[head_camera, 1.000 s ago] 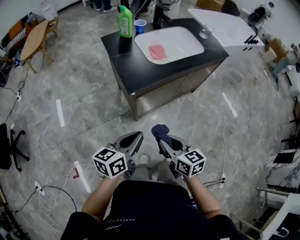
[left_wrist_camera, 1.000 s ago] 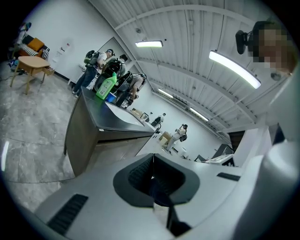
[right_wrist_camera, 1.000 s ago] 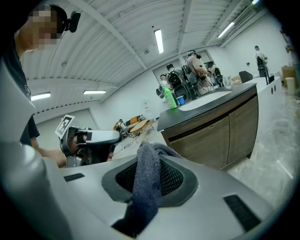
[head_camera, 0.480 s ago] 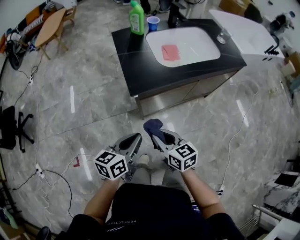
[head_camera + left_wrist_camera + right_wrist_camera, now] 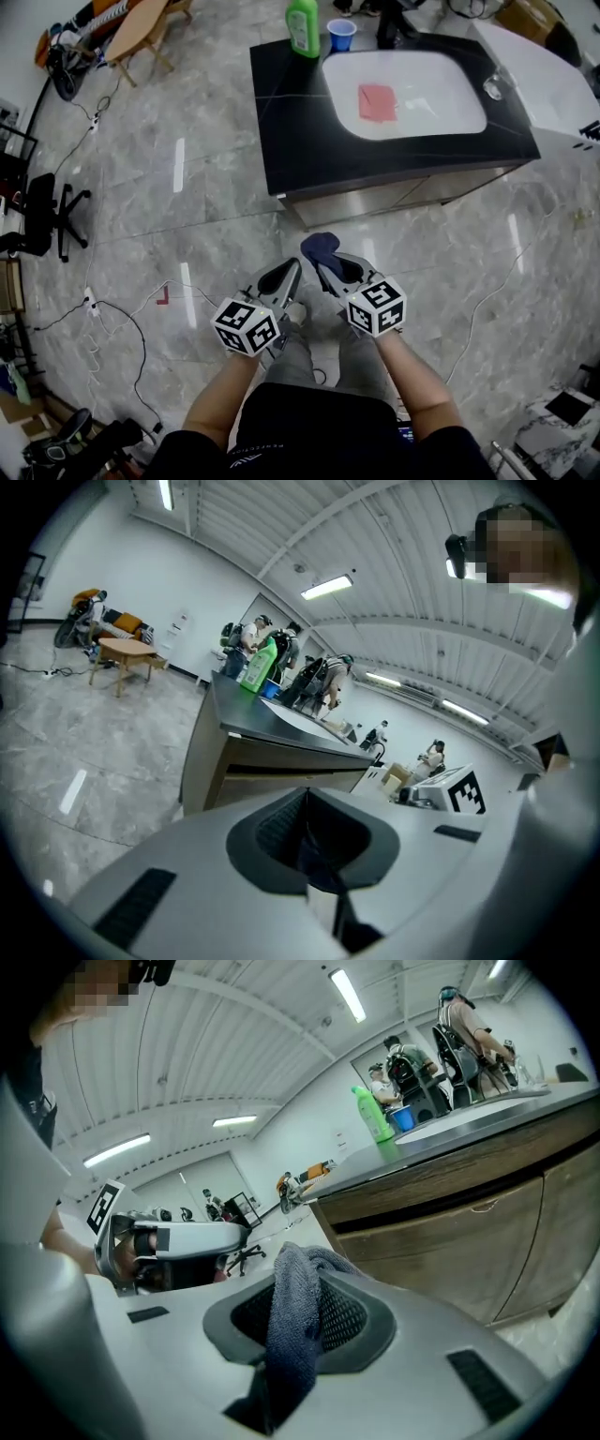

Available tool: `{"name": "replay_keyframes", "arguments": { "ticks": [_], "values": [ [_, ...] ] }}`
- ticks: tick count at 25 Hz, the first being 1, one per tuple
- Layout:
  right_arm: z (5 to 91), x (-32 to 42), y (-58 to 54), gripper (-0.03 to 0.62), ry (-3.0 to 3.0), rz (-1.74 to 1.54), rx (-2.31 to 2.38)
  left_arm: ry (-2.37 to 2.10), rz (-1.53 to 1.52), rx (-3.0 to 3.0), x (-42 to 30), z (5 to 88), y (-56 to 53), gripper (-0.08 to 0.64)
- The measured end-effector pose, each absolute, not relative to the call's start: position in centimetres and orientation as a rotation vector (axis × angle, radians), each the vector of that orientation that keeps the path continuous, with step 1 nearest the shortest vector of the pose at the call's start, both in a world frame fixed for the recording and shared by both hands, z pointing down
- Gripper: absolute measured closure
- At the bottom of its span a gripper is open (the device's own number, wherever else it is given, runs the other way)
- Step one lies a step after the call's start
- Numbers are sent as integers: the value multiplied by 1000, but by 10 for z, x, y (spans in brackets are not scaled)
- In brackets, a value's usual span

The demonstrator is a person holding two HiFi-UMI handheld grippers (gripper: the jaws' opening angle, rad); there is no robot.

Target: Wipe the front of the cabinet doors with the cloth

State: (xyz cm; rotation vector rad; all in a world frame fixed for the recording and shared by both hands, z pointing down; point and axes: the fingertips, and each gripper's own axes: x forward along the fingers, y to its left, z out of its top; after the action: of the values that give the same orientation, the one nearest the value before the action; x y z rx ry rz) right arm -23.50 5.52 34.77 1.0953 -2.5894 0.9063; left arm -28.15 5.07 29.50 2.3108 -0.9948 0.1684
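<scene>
Head view: right claw point(image 5: 325, 265) is pinching the dark blue cloth point(image 5: 321, 248) (all bunched up) a bit short of the cabinet doors point(image 5: 403, 194); left claw point(image 5: 286, 278) beside it is pressed together.

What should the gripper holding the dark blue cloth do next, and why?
Probably move the right gripper forward and down to the cabinet doors. It is shut on the cloth, but bare floor lies between the cloth and the doors, so wiping cannot start yet.

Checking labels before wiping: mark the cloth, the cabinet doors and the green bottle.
cloth point(image 5: 292, 1330): right gripper view, middle fold.
cabinet doors point(image 5: 450, 1252): right gripper view, door panel.
green bottle point(image 5: 302, 33): head view, body.
</scene>
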Motion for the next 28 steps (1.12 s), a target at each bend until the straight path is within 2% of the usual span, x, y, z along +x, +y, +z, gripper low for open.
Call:
{"name": "replay_keyframes", "arguments": {
  "ticks": [8, 18, 28],
  "values": [
    [382, -239, 22, 508, -2588, 912, 968, -1215, 200, 2196, -303, 338, 30, 551],
    [425, -265, -34, 508, -2590, 945, 976, -1204, 256, 2179, -311, 380, 10, 552],
    [427, -220, -58, 508, -2581, 978, 1135, -1153, 314, 2225, -280, 397, -9, 551]
  ]
}}
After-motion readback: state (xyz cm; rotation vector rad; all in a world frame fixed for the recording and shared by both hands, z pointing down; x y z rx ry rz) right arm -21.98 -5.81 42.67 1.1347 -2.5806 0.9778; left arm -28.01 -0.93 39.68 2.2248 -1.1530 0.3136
